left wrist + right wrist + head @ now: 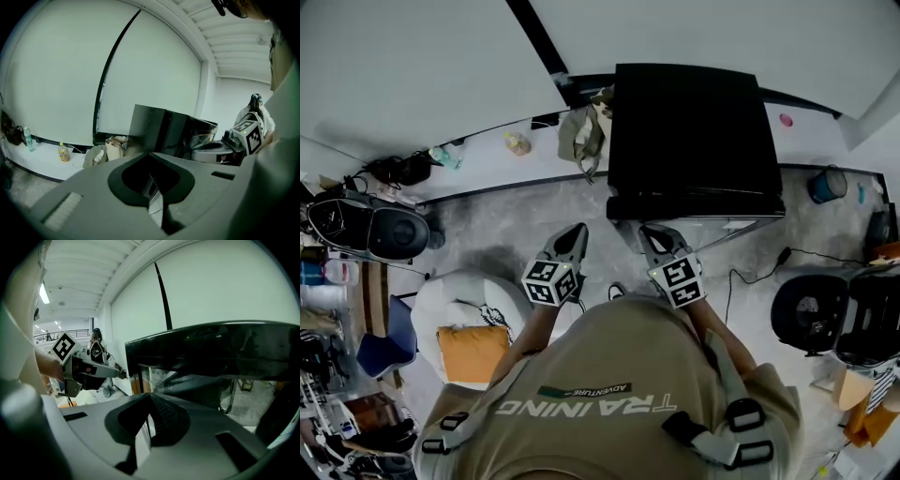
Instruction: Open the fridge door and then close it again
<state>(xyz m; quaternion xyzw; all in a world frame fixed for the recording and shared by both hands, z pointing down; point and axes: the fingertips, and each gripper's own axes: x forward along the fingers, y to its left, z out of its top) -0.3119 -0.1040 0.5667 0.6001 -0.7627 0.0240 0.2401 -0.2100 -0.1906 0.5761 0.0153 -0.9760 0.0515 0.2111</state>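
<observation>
The black fridge [689,131] stands against the white wall, seen from above, with its door edge [694,204] facing me. The door looks closed. My left gripper [575,232] and right gripper [654,232] hover side by side just short of the door, touching nothing. In the left gripper view the jaws meet with nothing between them, and the fridge [161,131] lies ahead with the right gripper [220,147] beside it. In the right gripper view the jaws also meet, the fridge's glossy front [211,357] fills the frame, and the left gripper [119,373] shows at the left.
A white cushion with an orange pad [469,323] sits on the floor at my left. Bags [581,136] lean beside the fridge, with a bottle [517,142] further left. Black chairs [825,314] and a cable [750,272] lie right, with a blue bucket [828,185] behind them.
</observation>
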